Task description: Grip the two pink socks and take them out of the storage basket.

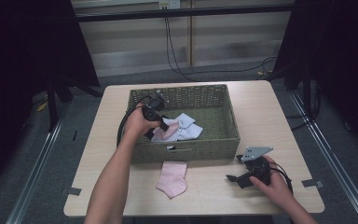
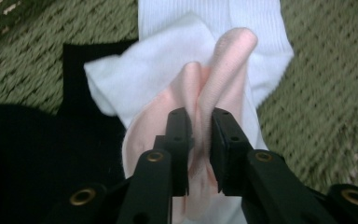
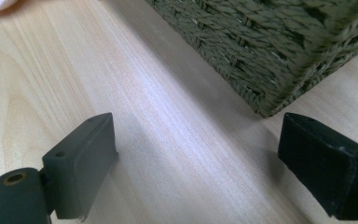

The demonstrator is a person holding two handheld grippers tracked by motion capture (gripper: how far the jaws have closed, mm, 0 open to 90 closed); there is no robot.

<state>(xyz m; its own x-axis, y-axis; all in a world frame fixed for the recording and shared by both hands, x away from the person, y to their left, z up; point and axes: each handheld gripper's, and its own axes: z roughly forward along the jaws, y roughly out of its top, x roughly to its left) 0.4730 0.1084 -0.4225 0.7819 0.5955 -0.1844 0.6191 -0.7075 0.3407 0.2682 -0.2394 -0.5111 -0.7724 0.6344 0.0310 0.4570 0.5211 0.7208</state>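
The left gripper [image 1: 161, 122] is inside the basket [image 1: 214, 140], near its front-left part; its jaws are clamped on a raised fold of the pink sock [image 2: 214, 88]; in the left gripper view the fold stands up between the two jaws and rises past their tips, its long axis running away from the gripper; the rest of the sock spreads below and to the left of the jaws. The pink sock lies on a white sock [image 2: 168, 60], which rests on the basket floor; the white sock's ribbed part extends beyond the fold, away from the jaws.

A second pink sock [image 1: 172, 178] lies flat on the table [image 1: 261, 107], touching the basket's front wall; its long axis runs from the basket toward the person.

The right gripper [image 1: 237, 169] rests on the table off the basket's front-right corner; its jaws are wide apart, with nothing between them; they point toward that corner.
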